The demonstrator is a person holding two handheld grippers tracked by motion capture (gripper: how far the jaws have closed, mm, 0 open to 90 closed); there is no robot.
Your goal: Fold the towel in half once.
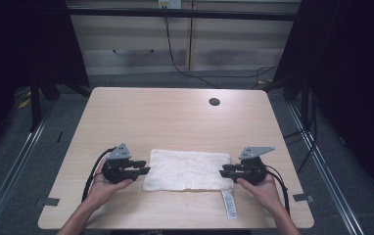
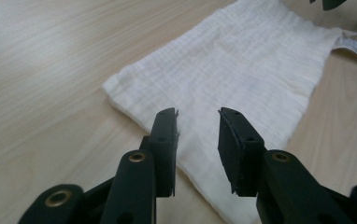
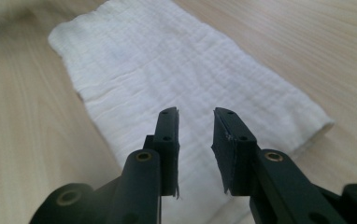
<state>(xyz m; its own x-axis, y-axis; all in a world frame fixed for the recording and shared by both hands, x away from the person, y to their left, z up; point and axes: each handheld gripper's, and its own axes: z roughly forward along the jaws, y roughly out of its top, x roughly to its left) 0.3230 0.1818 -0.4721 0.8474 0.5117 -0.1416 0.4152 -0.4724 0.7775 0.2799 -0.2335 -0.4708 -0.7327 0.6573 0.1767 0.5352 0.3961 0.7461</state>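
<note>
While the folded white cloth (image 1: 187, 170) is lying flat on the near half of the table (image 1: 175, 117), the left tongs (image 1: 143, 170) and the right tongs (image 1: 222, 172) are sitting at its two short ends, pointing in toward each other. Both pairs are standing partly open with nothing pinched between them; in the left gripper view the left tongs (image 2: 197, 122) are hanging just above the cloth (image 2: 242, 70) with a clear gap, and same deal for the right tongs (image 3: 195, 120) over the cloth (image 3: 167, 70) in the right gripper view.

My guess is the symmetric setup is about handling the cloth from both ends at once, so it stays square instead of bunching up. Looks to me like a fold is already done here, since the thing is reading as a tidy long rectangle with doubled-up edges.

Material-wise it's looking like a soft gauzy cotton, crinkly with fine ribbed lines running across it, slightly fluffy at the edges. A white care label (image 1: 229, 203) is sticking out of the corner near the right hand, printed, lying flat on the wood. The table itself is a pale wood-grain laminate with rounded corners and a dark cable hole (image 1: 214, 102) toward the far side. Jaw pads are looking like matte black rubber, a bit chewed up along the edges.
</note>
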